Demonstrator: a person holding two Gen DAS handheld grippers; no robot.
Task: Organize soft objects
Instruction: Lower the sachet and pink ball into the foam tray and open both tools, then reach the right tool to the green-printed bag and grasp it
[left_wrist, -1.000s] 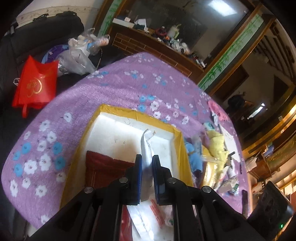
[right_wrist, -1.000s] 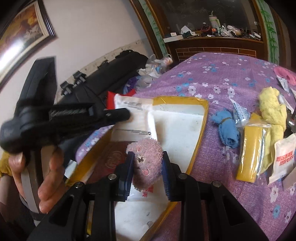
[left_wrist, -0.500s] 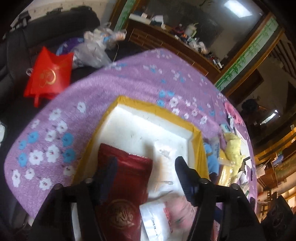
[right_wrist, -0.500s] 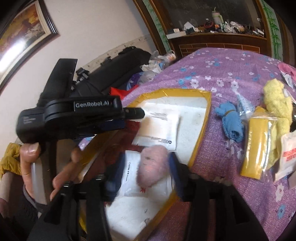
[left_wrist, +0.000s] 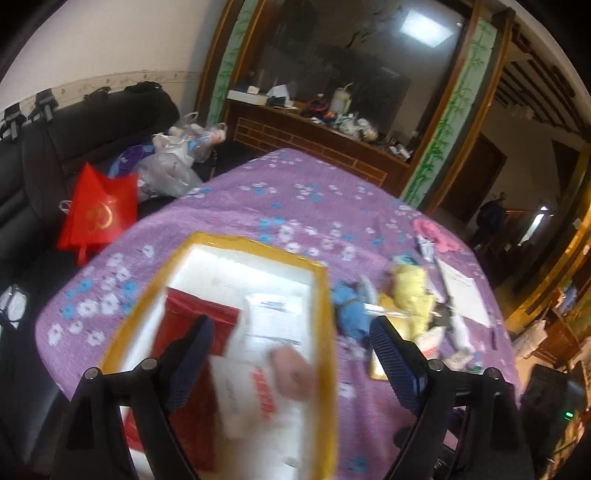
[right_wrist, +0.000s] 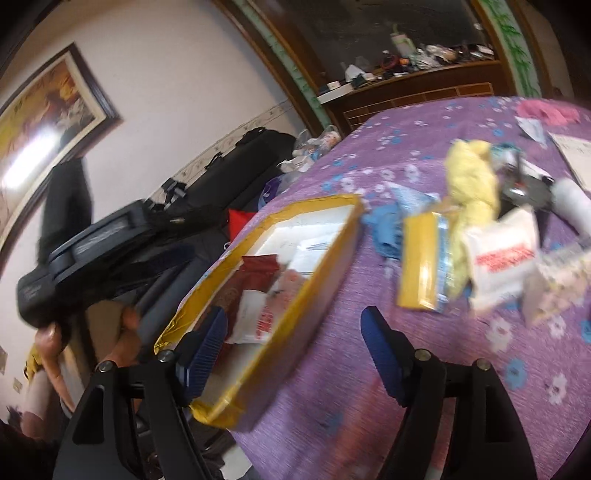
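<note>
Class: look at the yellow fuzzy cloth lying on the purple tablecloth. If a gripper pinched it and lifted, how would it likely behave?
The yellow cloth lies crumpled in soft folds, so it would probably sag and drape, not hold shape. Its fuzzy surface suggests good grip. It looks light, and unlikely to roll.

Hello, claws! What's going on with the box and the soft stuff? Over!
Left claw open, empty. Right claw open, empty. Pink fuzzy thing in the yellow-rimmed box with packets. Yellow cloth, blue cloth lie on the table.

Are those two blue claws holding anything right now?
No. The left gripper and right gripper are both open and empty; the pink fluffy thing lies in the box.
</note>
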